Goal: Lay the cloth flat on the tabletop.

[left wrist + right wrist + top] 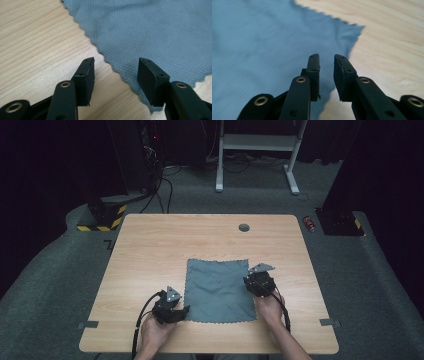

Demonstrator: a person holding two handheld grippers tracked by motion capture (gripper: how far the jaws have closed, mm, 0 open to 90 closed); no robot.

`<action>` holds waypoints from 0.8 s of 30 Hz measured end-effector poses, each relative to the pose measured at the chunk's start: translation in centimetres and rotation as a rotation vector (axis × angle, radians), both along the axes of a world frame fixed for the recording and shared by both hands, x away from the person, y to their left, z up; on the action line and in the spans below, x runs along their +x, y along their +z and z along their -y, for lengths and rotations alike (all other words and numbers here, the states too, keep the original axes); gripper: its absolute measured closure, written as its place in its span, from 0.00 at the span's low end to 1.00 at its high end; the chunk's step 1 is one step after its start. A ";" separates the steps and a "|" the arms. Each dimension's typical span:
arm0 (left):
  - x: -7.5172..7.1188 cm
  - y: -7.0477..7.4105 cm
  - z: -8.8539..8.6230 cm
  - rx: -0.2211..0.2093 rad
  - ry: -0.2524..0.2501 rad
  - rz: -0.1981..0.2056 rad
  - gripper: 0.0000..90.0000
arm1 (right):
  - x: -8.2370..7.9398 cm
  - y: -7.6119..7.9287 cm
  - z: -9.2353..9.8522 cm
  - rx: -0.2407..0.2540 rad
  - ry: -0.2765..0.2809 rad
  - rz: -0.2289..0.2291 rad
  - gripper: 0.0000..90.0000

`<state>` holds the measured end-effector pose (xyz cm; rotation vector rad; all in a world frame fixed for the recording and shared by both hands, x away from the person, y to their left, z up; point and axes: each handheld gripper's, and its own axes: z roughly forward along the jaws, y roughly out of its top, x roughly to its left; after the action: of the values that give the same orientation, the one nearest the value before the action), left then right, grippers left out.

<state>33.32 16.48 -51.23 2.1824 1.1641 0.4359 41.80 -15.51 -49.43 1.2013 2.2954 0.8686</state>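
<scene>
**Both grippers parted at the near edge of the cloth**

The left gripper (pixel 115 72) has its jaws wide apart, straddling the scalloped edge of the grey cloth (pixel 160 32): one pad sits over bare wood, the other over the fabric near a corner. Nothing is pinched between them. Seen from above, this gripper (pixel 172 308) sits just beside the cloth's near left corner, held in the person's left hand (pixel 155 332).

The right gripper (pixel 327 75) has its jaws a narrow gap apart, with nothing clamped. They point along the cloth's (pixel 262 45) side edge, towards its far corner, with bare wood on the other side of that edge. In the high view it (pixel 260 282) sits at the cloth's (pixel 217 290) right edge, held in the right hand (pixel 270 307).

The cloth lies flat on the wooden table (pixel 150 250), close to the person's side and a little right of centre. Beyond the cloth, a round grey cable hole (pixel 244 227) sits in the tabletop near the far edge, well apart from it. Nothing stands between either gripper and the cloth.

Past the table, on the carpet, are a white desk frame (pixel 260 150), black cables (pixel 162 190) and a yellow-and-black striped block (pixel 102 217).
</scene>
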 end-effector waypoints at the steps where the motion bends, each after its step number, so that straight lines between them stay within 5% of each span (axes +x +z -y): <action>1: -0.1 -0.1 -0.1 -0.006 0.003 0.003 0.53 | -0.6 -0.1 0.1 0.010 0.010 -0.011 0.81; 10: -0.7 -0.4 -0.6 -0.019 -0.001 0.032 0.49 | -4.3 -1.9 1.8 0.019 0.039 -0.037 0.77; 13: -0.6 -0.2 -0.7 -0.015 0.009 0.014 0.49 | -4.7 -1.7 2.4 0.001 0.020 -0.042 0.76; 15: -0.5 0.1 -0.7 -0.054 0.009 -0.011 0.53 | -5.0 -1.4 2.6 0.020 0.018 -0.034 0.76; 18: -0.6 0.6 -0.1 -0.082 -0.016 -0.002 0.53 | -5.8 -0.9 2.0 0.082 0.038 -0.027 0.74; 24: -0.9 -0.3 0.6 -0.042 -0.038 0.008 0.51 | -7.1 -1.4 0.0 0.073 0.103 -0.024 0.69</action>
<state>32.38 15.92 -51.48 2.1615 1.1158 0.4002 34.70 -15.49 -50.82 1.1370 2.3813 0.9883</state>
